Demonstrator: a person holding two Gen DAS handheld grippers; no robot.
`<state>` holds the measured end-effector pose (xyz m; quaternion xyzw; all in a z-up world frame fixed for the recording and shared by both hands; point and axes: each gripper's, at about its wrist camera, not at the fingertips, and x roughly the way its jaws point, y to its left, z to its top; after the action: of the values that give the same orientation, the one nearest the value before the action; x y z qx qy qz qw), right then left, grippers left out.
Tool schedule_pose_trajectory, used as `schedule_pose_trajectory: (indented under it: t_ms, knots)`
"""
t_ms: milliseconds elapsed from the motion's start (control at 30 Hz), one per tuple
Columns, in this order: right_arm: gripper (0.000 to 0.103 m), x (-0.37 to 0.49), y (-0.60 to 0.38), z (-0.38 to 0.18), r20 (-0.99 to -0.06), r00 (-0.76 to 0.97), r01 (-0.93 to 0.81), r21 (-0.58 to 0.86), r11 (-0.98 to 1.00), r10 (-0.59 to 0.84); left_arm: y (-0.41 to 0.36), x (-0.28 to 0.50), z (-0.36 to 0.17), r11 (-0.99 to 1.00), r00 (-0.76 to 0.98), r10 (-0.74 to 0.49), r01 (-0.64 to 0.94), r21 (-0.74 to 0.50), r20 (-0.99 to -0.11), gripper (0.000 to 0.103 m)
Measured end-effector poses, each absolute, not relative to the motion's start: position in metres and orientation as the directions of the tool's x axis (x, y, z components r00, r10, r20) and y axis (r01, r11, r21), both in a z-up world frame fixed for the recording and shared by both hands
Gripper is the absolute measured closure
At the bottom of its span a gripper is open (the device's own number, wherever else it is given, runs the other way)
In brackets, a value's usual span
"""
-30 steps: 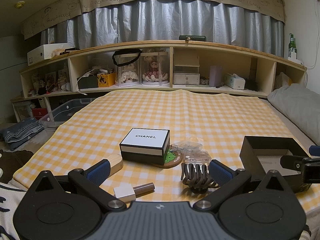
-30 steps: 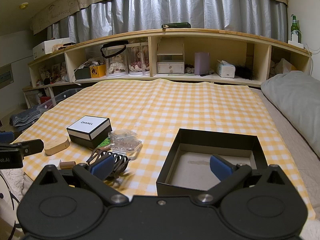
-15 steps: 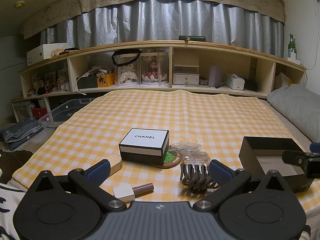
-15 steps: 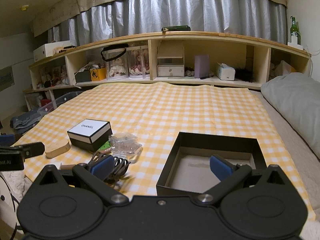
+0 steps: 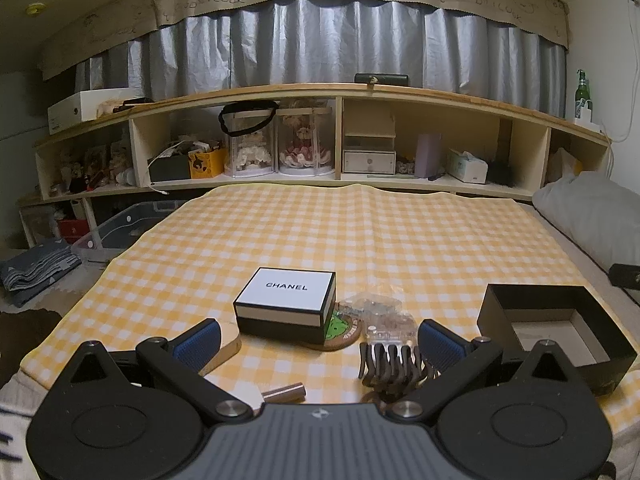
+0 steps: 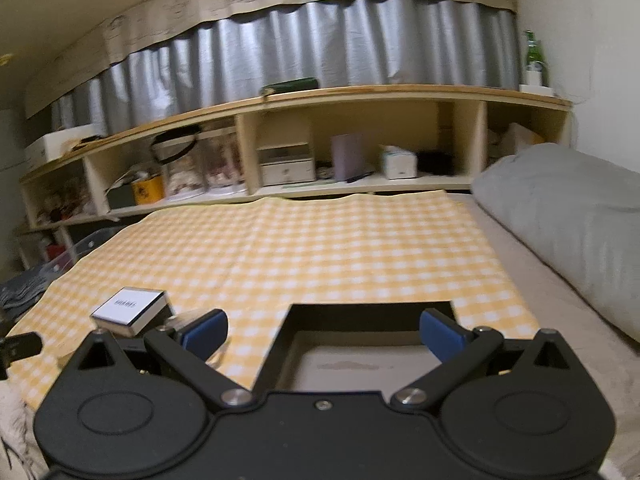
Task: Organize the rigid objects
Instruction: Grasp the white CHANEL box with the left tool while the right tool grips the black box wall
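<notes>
Tray [image 5: 504, 312], black and open-topped, lies on the checked cloth [image 5: 360, 232] ahead-right of the left tool [image 5: 316, 338]; in the right view it [image 6: 368, 312] lies dead ahead of the right tool [image 6: 322, 326], between its fingers and just past the tips, with nothing visible inside. Right view is motion-blurred.

Chanel box [image 5: 286, 302], white lid on black base, just ahead of the left tool, slightly left of centre; from the right tool it [image 6: 130, 310] is ahead-left.

Wood block [image 5: 228, 344] touches the box's near-left corner, partly behind the left tool's left finger.

Hair claw [image 5: 394, 364], dark brown, lies right by the left tool's right finger, on the inner side.

Clear plastic case [image 5: 378, 314] just beyond the claw, right of the box.

Round coaster [image 5: 340, 330], green print, is tucked under the box's near-right corner.

Small bronze tube [image 5: 282, 392] lies close in, at the left tool's body, between the fingers.

Left tool: fingers spread wide, gripping nothing. Right tool: also spread wide, gripping nothing.
</notes>
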<state>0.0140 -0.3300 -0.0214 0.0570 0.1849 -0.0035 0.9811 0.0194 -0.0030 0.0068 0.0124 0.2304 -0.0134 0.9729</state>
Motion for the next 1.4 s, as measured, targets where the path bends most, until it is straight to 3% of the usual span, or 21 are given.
schedule_pose_trajectory:
  t_ms: [133, 467, 900, 1067, 1133, 1267, 1333, 1400]
  knots:
    - [0.000, 0.021, -0.352, -0.017, -0.372, 0.928, 0.060, 0.148, 0.987, -0.001, -0.001, 0.031, 0.012, 0.999, 0.885, -0.036, 0.050, 0.019, -0.464, 0.000]
    - [0.000, 0.043, -0.381, -0.019, -0.427, 0.901, 0.124, 0.073, 0.990, -0.081, 0.005, 0.078, 0.027, 0.995, 0.861, -0.070, 0.098, 0.029, -0.504, 0.000]
    - [0.001, 0.087, -0.406, -0.052, -0.729, 0.675, 0.145, -0.018, 0.989, -0.112, 0.044, 0.184, 0.024, 0.999, 0.836, -0.029, 0.033, -0.003, -0.547, 0.000]
    - [0.029, 0.096, -0.426, -0.065, -0.791, 0.605, 0.186, 0.024, 0.982, -0.095, 0.064, 0.216, 0.007, 1.000, 0.809, -0.026, 0.012, -0.028, -0.587, 0.000]
    - [0.046, 0.098, -0.431, -0.071, -0.807, 0.584, 0.192, 0.036, 0.981, -0.085, 0.075, 0.227, 0.001, 0.998, 0.790, -0.038, -0.002, -0.065, -0.611, 0.000]
    - [0.060, 0.095, -0.434, -0.076, -0.822, 0.569, 0.169, 0.101, 0.981, -0.013, 0.092, 0.244, -0.011, 0.993, 0.758, -0.054, -0.029, -0.116, -0.650, 0.000]
    - [0.073, 0.092, -0.432, -0.076, -0.818, 0.574, 0.154, 0.127, 0.980, 0.016, 0.100, 0.250, -0.017, 0.990, 0.744, -0.057, -0.042, -0.132, -0.665, 0.000]
    - [0.077, 0.094, -0.429, -0.077, -0.819, 0.573, 0.146, 0.138, 0.980, 0.030, 0.109, 0.257, -0.026, 0.985, 0.724, -0.069, -0.061, -0.163, -0.687, 0.000]
